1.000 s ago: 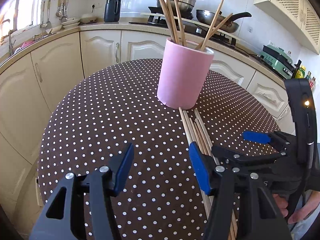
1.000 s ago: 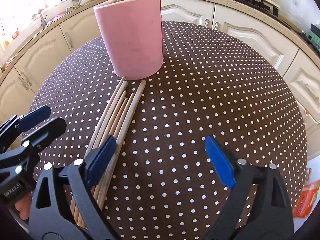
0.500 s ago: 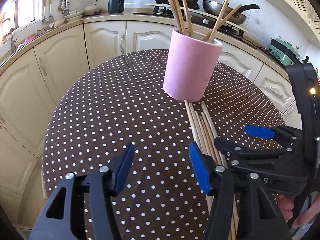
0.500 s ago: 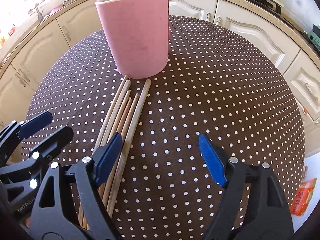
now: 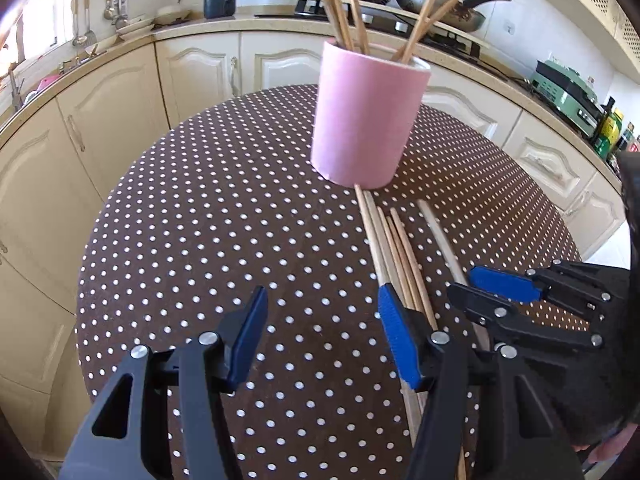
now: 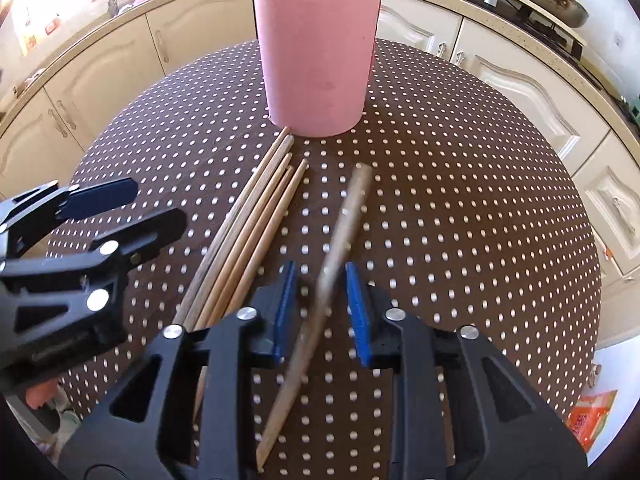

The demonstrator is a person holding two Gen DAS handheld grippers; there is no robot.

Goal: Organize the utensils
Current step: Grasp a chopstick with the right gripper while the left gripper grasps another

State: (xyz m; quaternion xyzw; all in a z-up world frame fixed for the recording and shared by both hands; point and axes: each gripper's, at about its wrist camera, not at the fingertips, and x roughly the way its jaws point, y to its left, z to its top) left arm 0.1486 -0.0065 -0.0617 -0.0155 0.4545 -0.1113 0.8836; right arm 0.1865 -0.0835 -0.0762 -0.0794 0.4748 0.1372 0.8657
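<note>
Right hand-held gripper, narrowing loosely around one blurred wooden chopstick, is risking dropping it short of the pink cylindrical holder at 12 o'clock.

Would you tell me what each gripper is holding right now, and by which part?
The right gripper brackets one chopstick somewhat below its middle, toward the thin end; a firm clamp cannot be told. The left gripper is open, holding nothing.

Pink holder; brown white-dotted tablecloth.
</note>
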